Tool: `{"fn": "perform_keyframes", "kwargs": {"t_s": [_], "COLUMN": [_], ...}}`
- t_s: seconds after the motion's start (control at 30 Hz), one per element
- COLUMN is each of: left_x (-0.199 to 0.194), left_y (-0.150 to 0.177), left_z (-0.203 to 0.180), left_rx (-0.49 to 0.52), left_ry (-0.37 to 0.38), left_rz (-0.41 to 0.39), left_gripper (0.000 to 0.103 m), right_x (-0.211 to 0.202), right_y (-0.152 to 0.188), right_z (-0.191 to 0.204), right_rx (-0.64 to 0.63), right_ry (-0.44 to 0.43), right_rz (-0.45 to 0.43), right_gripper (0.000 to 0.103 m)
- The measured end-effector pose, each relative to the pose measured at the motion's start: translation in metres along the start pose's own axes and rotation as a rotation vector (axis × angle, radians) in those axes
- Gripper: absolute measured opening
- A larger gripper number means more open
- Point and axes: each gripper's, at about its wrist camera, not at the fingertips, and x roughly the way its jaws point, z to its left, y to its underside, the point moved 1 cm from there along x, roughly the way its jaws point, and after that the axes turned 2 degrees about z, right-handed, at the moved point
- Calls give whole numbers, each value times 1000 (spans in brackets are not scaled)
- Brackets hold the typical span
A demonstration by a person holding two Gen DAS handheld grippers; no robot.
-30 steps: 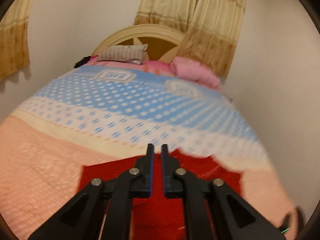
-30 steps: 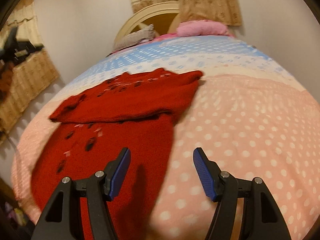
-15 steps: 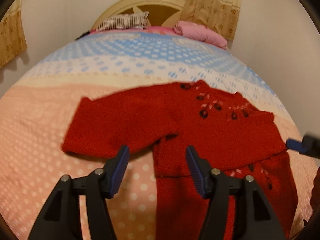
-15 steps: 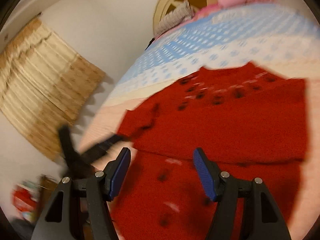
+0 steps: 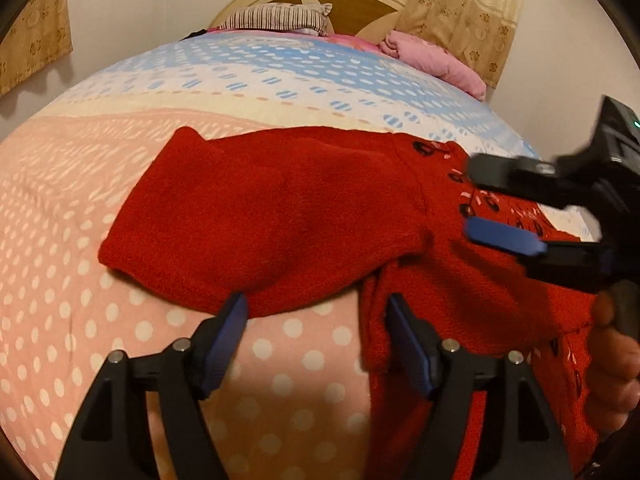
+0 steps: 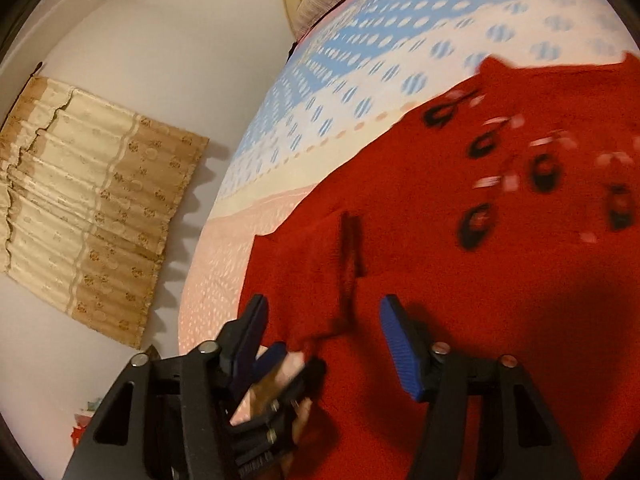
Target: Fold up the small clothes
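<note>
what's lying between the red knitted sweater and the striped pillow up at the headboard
Only bedspread: in the left wrist view the polka-dot bedspread runs bare from the red knitted sweater to the striped pillow, its pink band giving way to cream and blue.

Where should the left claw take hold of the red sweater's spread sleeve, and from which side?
Grip the sleeve at its cuff edge, its free end on the left. Come from the near side, where the left claw stands open. The sleeve lies flat on the bedspread, so one finger must slide under.
</note>
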Motion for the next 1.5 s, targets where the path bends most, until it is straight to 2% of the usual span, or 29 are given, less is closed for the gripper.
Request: {"fn": "perform_keyframes", "kwargs": {"t_s": [0.1,0.17,0.23,0.4,0.53,0.57,0.73,0.83,0.9,1.0,1.1,1.17,1.2,1.23,1.27,1.37,1.5], "left_x": [2,3,4,5,6,8,9,9,9,9,9,8,8,8,8,8,8], "left_y": [2,2,2,2,2,-1,-1,-1,-1,0,1,1,1,1,1,1,0], "left_z": [-3,-5,-5,-5,-3,-2,0,-2,-1,1,2,2,2,2,2,2,0], "left_rx": [4,12,12,15,7,-4,-12,-8,-10,-19,-19,-20,-19,-19,-19,-19,-14], "left_ry": [-11,-23,-26,-46,-51,-53,-51,-62,-58,-45,-43,-43,-44,-44,-44,-44,-51], "left_rz": [-6,-9,-4,-1,3,6,8,8,7,9,8,9,8,8,8,8,8], "left_gripper": [77,77,78,81,84,86,86,87,87,87,87,87,87,87,87,87,87], "right_x": [29,44,50,37,-1,-9,-51,-57,-56,-48,-46,-46,-48,-50,-51,-53,-33], "right_y": [-1,-1,-2,1,2,2,-6,-10,-10,-7,4,14,18,20,20,21,17], "right_z": [12,14,17,42,71,75,81,65,58,47,31,23,17,12,7,-3,-9], "right_rx": [-52,-79,-107,-222,-324,-338,-346,-282,-265,-269,-244,-240,-227,-204,-179,-125,-79], "right_ry": [60,120,157,171,184,188,191,127,143,185,187,192,202,199,188,175,147], "right_rz": [49,70,60,23,-52,-68,-119,-81,-86,-58,-16,13,13,7,-1,-21,-3], "right_gripper": [55,47,19,13,3,3,3,4,4,4,4,7,24,54,63,65,65]}}
